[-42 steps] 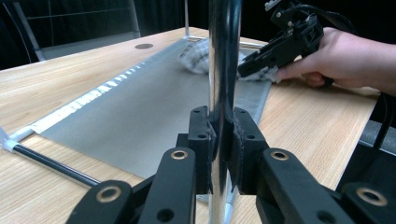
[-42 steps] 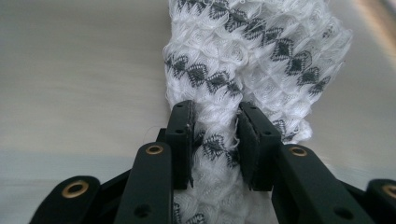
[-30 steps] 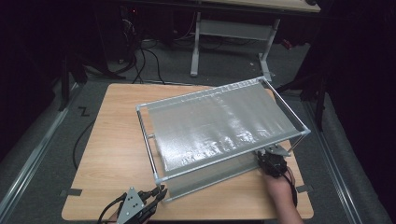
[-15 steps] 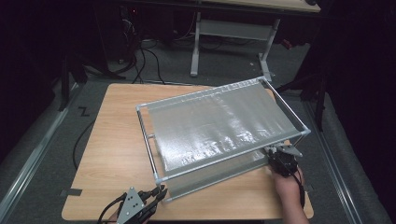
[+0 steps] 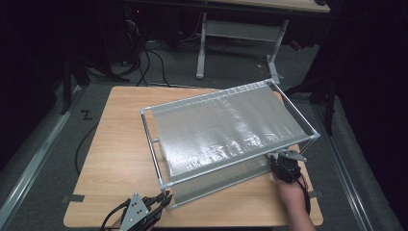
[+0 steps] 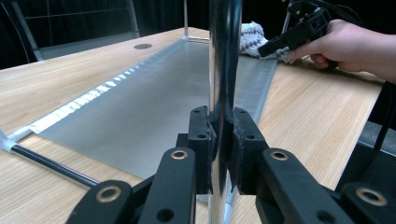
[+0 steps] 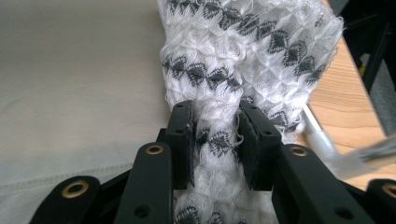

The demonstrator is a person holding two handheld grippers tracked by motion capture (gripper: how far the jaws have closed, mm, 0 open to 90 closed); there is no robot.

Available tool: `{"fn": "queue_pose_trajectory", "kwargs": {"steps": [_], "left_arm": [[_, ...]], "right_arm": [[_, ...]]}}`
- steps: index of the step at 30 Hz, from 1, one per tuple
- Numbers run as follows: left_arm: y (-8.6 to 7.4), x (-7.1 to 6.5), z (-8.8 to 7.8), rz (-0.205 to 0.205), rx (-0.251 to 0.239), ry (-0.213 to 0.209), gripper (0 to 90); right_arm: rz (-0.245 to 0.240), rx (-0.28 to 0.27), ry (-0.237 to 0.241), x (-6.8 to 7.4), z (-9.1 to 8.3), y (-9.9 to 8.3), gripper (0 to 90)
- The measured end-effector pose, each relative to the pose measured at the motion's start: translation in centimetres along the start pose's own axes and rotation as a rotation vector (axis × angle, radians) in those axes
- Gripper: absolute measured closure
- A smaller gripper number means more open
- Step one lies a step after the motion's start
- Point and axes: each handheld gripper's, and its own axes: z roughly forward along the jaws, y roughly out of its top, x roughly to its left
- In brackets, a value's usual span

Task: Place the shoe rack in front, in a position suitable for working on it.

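A metal-framed rack [image 5: 162, 185] with two grey fabric tiers [image 5: 226, 125] stands on the wooden table [image 5: 120, 139]. My left gripper [image 5: 163, 197] [image 6: 223, 126] is at the rack's near left corner, shut on the upright chrome post [image 6: 224, 56]. At the near right corner my right gripper [image 5: 276, 161] [image 7: 215, 126] reaches in over the lower tier [image 7: 70, 70]. Its jaws have just been closing and now pinch a white knitted cloth with a dark zigzag pattern [image 7: 252, 51]. The left gripper view shows that cloth [image 6: 252, 35] far off beside the right gripper [image 6: 280, 44].
The table's near edge [image 5: 216, 224] lies just under both hands. Grey floor with cables [image 5: 144, 62] and a white desk frame [image 5: 240, 33] lie beyond the table's far side. Bare wood is to the left of the rack.
My right gripper has shifted a little to the right near the rack's corner. The left gripper and the rack have kept still.
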Motion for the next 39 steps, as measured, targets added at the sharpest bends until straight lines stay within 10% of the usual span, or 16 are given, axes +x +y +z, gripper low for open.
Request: {"fn": "queue_pose_trajectory", "kwargs": {"steps": [13, 34, 39], "left_arm": [[0.0, 0.1, 0.0, 0.000, -0.004, -0.003, 80.4], [0.0, 0.1, 0.1, -0.005, -0.005, -0.005, 80.5], [0.0, 0.0, 0.1, -0.002, -0.005, -0.001, 80.4]], "right_arm": [[-0.073, -0.004, 0.117, 4.7, -0.6, 0.0, 68.0], [-0.351, -0.033, 0.457, 18.7, -3.7, -0.4, 67.6], [-0.352, -0.029, 0.543, 21.5, -4.8, -0.7, 67.3]]}}
